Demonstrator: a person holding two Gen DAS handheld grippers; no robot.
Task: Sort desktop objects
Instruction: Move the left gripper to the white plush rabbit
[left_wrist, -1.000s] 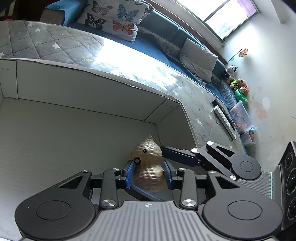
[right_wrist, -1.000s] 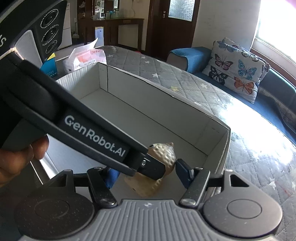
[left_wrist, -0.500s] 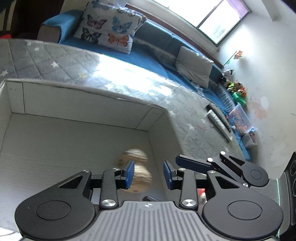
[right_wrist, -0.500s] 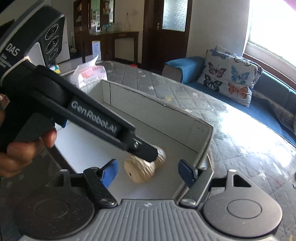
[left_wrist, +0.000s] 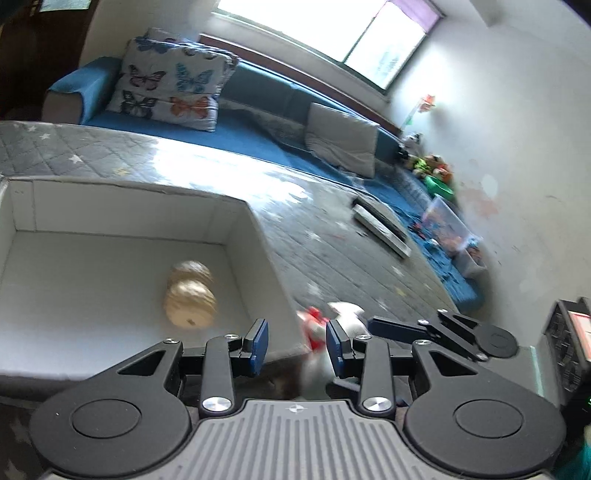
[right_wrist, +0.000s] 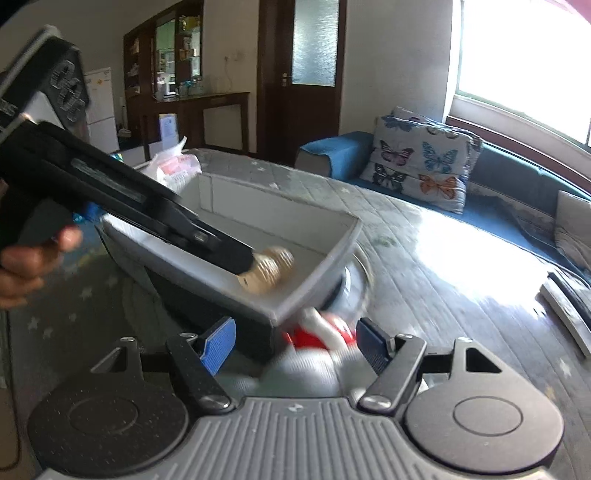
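The peanut-shaped toy (left_wrist: 189, 297) was seen lying on its side on the floor of the white cardboard box (left_wrist: 122, 206), near the box's right-hand wall and apart from both grippers. The left gripper (left_wrist: 297, 341) was held just outside the near corner of the box, its blue-padded fingers (left_wrist: 258, 340) spread apart with nothing gripped between them. Past the gap, a blurred red-and-white toy (left_wrist: 314, 334) was visible on the grey quilted tabletop (left_wrist: 332, 251), just beside the box's corner; its form could not be made out clearly.

The right gripper (right_wrist: 293, 343) was likewise spread wide, and nothing was clamped by its fingers (right_wrist: 218, 341). The red-and-white toy (right_wrist: 319, 332) was seen between and beyond them, blurred, touching or nearly touching the box's near corner (right_wrist: 280, 314). In the right wrist view, the left gripper's black body was seen reaching across the box, partly covering the peanut-shaped toy (right_wrist: 267, 271). A butterfly-print cushion (right_wrist: 421, 170) rested on the blue sofa beyond.
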